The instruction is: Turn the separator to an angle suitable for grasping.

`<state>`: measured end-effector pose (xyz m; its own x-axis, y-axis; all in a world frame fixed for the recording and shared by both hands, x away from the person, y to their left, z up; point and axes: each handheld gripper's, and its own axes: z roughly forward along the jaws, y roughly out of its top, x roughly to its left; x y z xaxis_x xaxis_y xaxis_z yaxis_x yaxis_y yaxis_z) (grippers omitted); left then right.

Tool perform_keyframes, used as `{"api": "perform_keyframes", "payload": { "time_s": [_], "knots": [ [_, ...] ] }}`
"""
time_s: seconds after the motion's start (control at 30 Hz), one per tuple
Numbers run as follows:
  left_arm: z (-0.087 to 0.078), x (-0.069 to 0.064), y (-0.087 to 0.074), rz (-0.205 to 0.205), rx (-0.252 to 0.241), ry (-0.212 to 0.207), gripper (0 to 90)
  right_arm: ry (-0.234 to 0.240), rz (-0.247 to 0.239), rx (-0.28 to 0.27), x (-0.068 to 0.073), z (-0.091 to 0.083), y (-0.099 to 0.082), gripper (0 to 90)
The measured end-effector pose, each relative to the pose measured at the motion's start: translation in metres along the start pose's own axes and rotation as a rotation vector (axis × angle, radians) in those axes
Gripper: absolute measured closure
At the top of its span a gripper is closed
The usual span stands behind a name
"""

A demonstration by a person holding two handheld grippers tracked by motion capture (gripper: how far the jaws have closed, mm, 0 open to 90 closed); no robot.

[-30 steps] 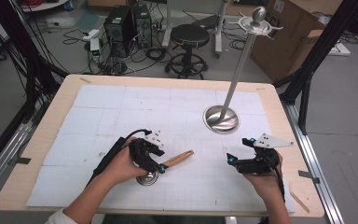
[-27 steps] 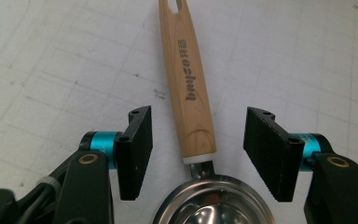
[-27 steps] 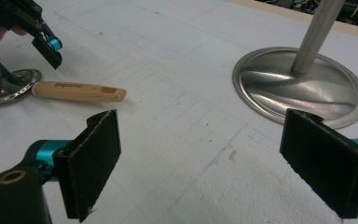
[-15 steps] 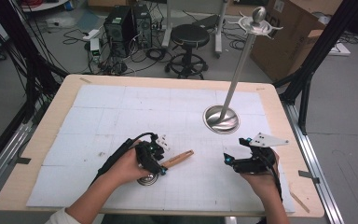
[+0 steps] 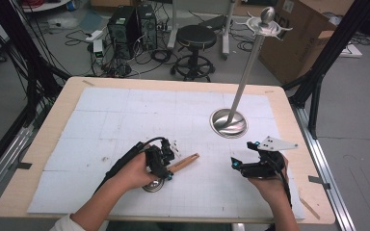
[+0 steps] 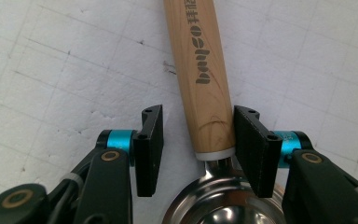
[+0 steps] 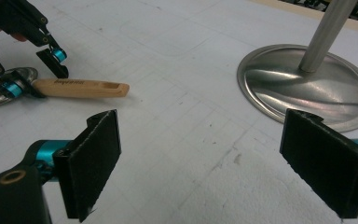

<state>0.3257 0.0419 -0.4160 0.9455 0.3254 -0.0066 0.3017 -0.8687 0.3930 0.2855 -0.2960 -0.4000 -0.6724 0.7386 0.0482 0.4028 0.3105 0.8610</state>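
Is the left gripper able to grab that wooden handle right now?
Probably yes. The left gripper has a jaw on each side of the wooden handle, just above the metal bowl. One jaw touches it, the other has a small gap; the jaws have just been closing, and nothing blocks them.

On the white gridded mat (image 5: 125, 120), the left gripper (image 5: 169, 161) sits at about seven o'clock from the middle, over a small steel ladle (image 5: 153, 185) with a wooden handle (image 5: 185, 162) that points toward two o'clock. Its jaws have just been closing, with the handle between them. The right gripper (image 5: 237, 166) hovers at five o'clock, well apart. A steel stand (image 5: 229, 122) rises at two o'clock.
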Motion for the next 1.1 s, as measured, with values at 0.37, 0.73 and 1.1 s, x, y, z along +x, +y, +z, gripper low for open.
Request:
{"api": "perform_keyframes", "payload": {
  "time_s": [0.37, 0.73, 1.1],
  "knots": [
    [-0.0007, -0.0033, 0.0027, 0.025, 0.016, -0.009, 65.1, 0.000, -0.002, 0.004, 0.0013, 0.0005, 0.0000, 11.1],
    [-0.0017, -0.0009, 0.0016, -0.028, 0.019, -0.025, 66.4, -0.004, -0.002, 0.017, 0.0010, 0.0008, -0.0013, 11.1],
    [-0.0015, -0.0088, 0.0021, 0.059, 0.019, 0.017, 69.0, -0.001, -0.014, 0.028, 0.0040, 0.0026, -0.0015, 11.1]
  ]
}}
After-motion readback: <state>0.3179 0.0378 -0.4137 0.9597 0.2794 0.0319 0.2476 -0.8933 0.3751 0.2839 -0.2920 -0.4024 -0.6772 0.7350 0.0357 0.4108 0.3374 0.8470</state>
